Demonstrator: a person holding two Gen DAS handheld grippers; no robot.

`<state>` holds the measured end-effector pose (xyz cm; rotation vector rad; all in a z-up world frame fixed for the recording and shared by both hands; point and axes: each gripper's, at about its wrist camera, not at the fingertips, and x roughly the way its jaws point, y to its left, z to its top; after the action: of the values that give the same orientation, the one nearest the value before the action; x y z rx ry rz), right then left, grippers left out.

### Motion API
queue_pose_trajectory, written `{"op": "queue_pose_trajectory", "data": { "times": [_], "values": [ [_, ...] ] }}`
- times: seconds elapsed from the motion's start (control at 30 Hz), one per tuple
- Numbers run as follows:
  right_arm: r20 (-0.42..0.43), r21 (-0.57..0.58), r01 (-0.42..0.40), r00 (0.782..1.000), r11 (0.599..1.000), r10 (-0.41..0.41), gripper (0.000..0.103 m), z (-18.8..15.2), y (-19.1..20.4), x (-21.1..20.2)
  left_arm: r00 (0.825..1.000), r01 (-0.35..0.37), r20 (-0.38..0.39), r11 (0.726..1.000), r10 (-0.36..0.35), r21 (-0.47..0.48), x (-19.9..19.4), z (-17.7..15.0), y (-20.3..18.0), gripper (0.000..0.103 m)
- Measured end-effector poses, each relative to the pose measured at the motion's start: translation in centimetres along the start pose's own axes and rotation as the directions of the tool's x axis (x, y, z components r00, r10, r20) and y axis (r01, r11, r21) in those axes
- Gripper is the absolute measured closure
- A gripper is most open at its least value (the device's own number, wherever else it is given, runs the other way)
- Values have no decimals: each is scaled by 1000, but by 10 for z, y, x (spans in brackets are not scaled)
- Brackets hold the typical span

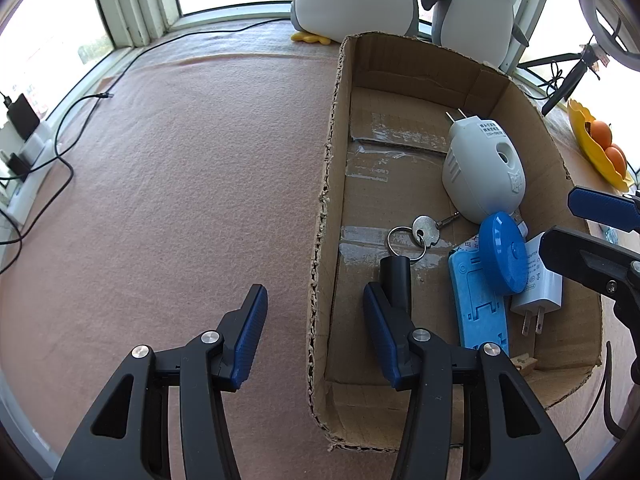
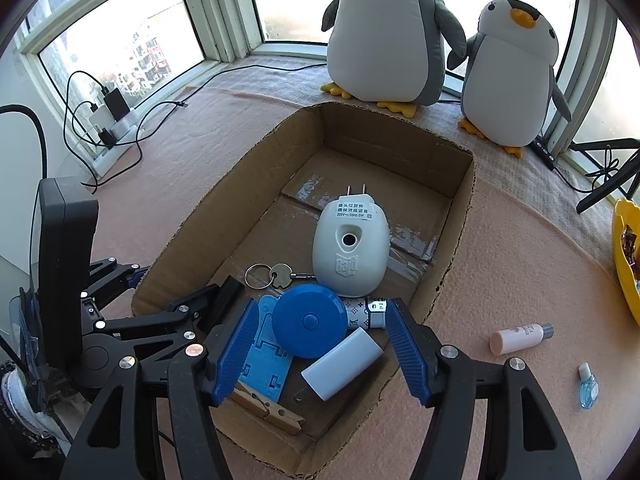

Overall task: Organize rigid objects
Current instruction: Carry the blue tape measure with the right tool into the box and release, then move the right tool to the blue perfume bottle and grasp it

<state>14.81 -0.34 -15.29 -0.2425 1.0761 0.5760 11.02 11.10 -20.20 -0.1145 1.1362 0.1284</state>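
My cardboard box (image 2: 448,184) sits on the pink-felted bench (image 1: 180,168), already holding the white Raid plug-in (image 2: 351,252), a blue round case (image 2: 311,320), a light-blue stand (image 2: 262,364), a white charger (image 2: 340,362), a patterned tube (image 2: 366,312), a clothespin (image 2: 272,406) and a key on its ring (image 2: 280,272). My right gripper (image 2: 320,352) hangs open over that pile, nothing between its fingers. My left gripper (image 1: 316,332) is open too, straddling the box's left wall. Still outside, I judge, are the pink bottle (image 2: 520,338) and the small blue vial (image 2: 588,388), both right of the right fingers; the bottle's long axis runs roughly left-right, so the right hand is nearer.
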Motion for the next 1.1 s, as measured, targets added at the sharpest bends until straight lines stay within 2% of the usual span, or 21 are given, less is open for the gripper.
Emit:
{"op": "queue_pose_trajectory", "data": {
  "times": [0.4, 0.67, 0.87, 1.1],
  "values": [
    [17, 35, -13, 1000, 999, 12, 40, -4, -7, -8, 1000, 0, 0, 1000, 0, -1, 0, 0, 1, 53],
    [57, 77, -8, 998, 997, 4, 40, -10, -18, -25, 1000, -1, 1, 1000, 1, 0, 0, 0, 2, 53],
    [99, 155, -12, 995, 988, -3, 40, -18, -45, -45, 1000, -1, 1, 1000, 1, 1, 0, 0, 2, 53],
    [137, 242, 27, 989, 970, -62, 40, -34, -90, -69, 1000, -3, 1, 1000, 3, 1, 0, 0, 2, 53]
  ]
}}
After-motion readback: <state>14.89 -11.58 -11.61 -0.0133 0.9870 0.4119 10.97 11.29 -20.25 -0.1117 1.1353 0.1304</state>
